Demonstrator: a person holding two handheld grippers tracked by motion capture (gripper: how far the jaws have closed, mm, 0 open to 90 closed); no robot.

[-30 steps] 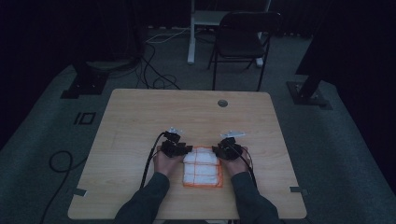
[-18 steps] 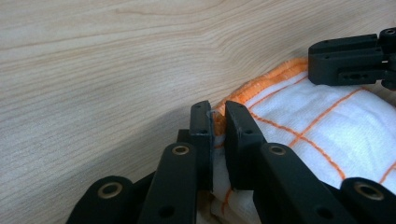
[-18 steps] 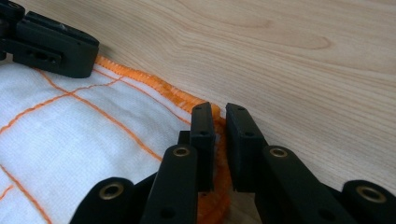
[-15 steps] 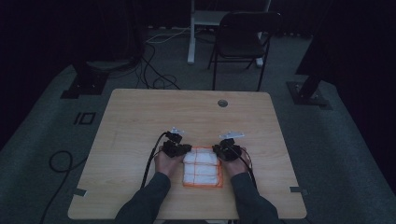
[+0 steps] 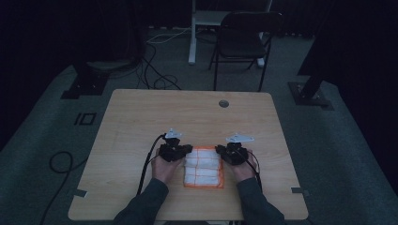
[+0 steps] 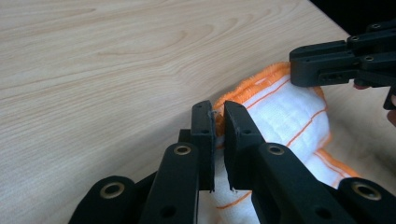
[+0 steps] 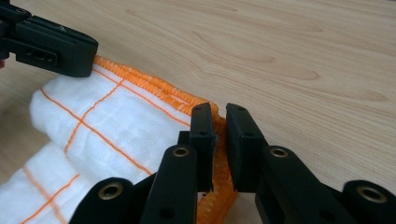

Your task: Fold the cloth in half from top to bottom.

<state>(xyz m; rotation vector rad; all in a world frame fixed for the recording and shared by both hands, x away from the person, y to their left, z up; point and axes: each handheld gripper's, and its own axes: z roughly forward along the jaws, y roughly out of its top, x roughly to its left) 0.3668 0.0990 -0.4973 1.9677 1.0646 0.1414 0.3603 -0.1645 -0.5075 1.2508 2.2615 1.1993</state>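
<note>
On the near half of the wooden surface, a white cloth with orange edging lies folded, its far corners pinched one each by the left claw and the right claw, both having just closed on the fabric

I see the cloth lying on the table near my edge, about midway across. My left gripper sits at the cloth's far left corner and my right gripper at its far right corner, the cloth between them. A round hole lies in the tabletop toward the far edge. Behind the table stands a chair, and cables lie on the floor to its left
</note>
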